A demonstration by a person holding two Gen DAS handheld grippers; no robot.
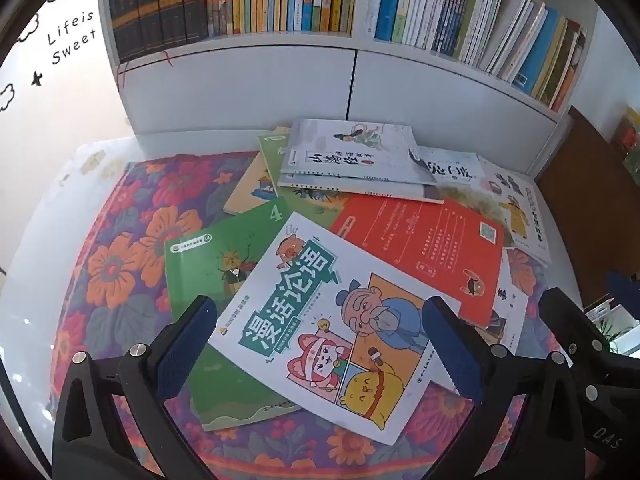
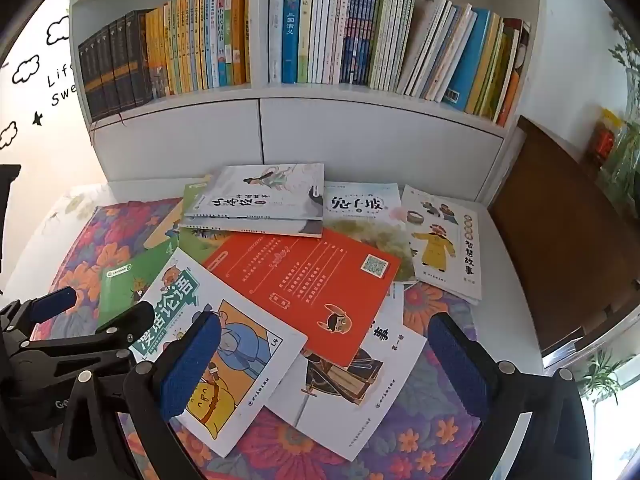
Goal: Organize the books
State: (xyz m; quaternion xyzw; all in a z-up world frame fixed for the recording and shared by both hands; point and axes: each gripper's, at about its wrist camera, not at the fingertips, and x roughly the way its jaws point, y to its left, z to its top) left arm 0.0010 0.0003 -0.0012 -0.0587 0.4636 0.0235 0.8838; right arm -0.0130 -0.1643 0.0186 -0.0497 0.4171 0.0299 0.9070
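Several thin picture books lie scattered and overlapping on a floral cloth (image 1: 120,248). A white cartoon-cover book (image 1: 332,320) lies nearest, over a green book (image 1: 208,264) and beside an orange-red book (image 1: 424,248). My left gripper (image 1: 320,348) hovers open above the white cartoon book, nothing between its blue pads. In the right wrist view the same white cartoon book (image 2: 240,360), the orange-red book (image 2: 308,280) and a white book with a dark figure (image 2: 352,384) lie below my right gripper (image 2: 324,364), which is also open and empty. The left gripper (image 2: 92,312) shows at the left there.
A white bookcase (image 2: 360,136) stands behind the table, its shelf packed with upright books (image 2: 360,40). More books (image 2: 444,240) lie toward the back right. A brown panel (image 2: 560,240) and plants (image 2: 620,152) stand at the right. The right gripper's finger (image 1: 576,320) shows at the left view's right edge.
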